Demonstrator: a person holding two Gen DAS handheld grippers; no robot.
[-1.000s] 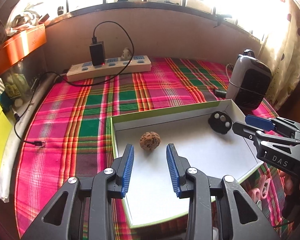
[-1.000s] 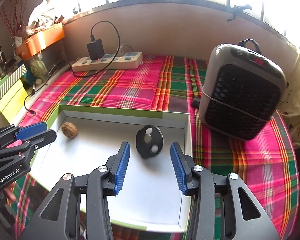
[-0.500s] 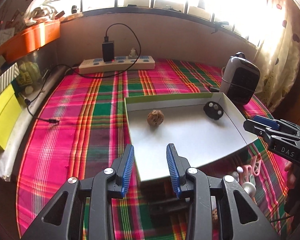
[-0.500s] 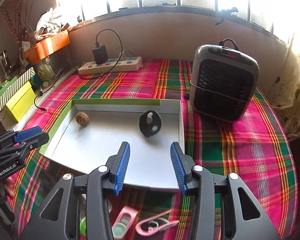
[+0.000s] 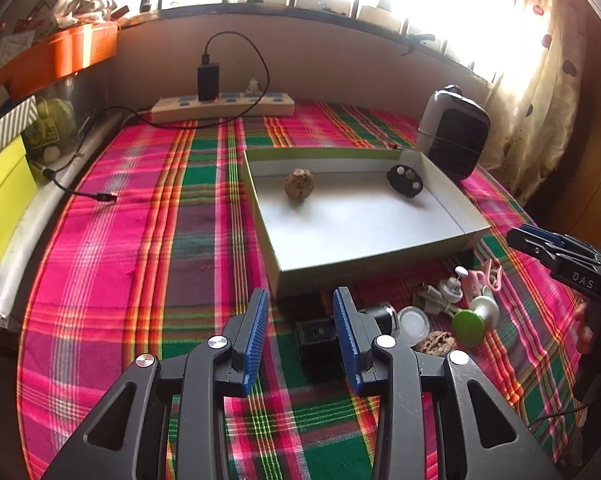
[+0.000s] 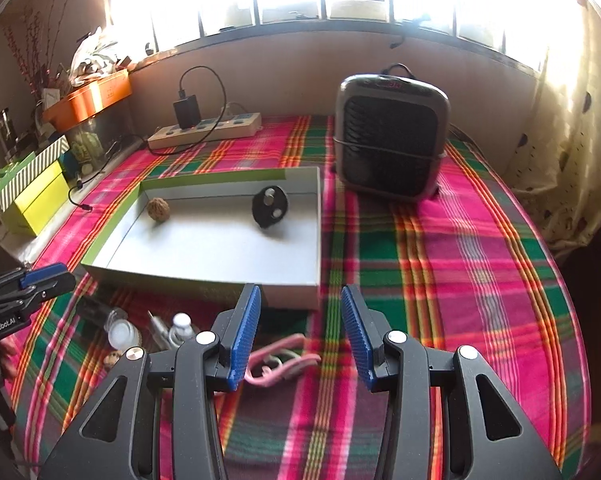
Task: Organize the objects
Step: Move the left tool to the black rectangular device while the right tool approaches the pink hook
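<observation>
A shallow white box (image 5: 364, 256) (image 6: 204, 276) with a green rim lies on the plaid cloth. In it are a walnut (image 5: 299, 184) (image 6: 157, 209) and a black round piece with white dots (image 5: 404, 181) (image 6: 269, 206). Small items lie in front of the box: a black cube (image 5: 318, 338), a clear round lid (image 5: 413, 320), a second walnut (image 5: 436, 343), a green-capped piece (image 5: 468, 325), and a pink clip (image 6: 280, 364). My left gripper (image 5: 300, 336) is open and empty, just short of the box. My right gripper (image 6: 298, 336) is open and empty above the pink clip.
A grey heater (image 6: 392, 136) (image 5: 456, 132) stands at the box's far right. A power strip (image 5: 222, 106) with a black charger and cable lies at the back. Yellow and striped boxes (image 6: 32, 192) sit along the left edge.
Both grippers have pulled back and up from over the box, both still open. The small items in front of the box have come into view.
</observation>
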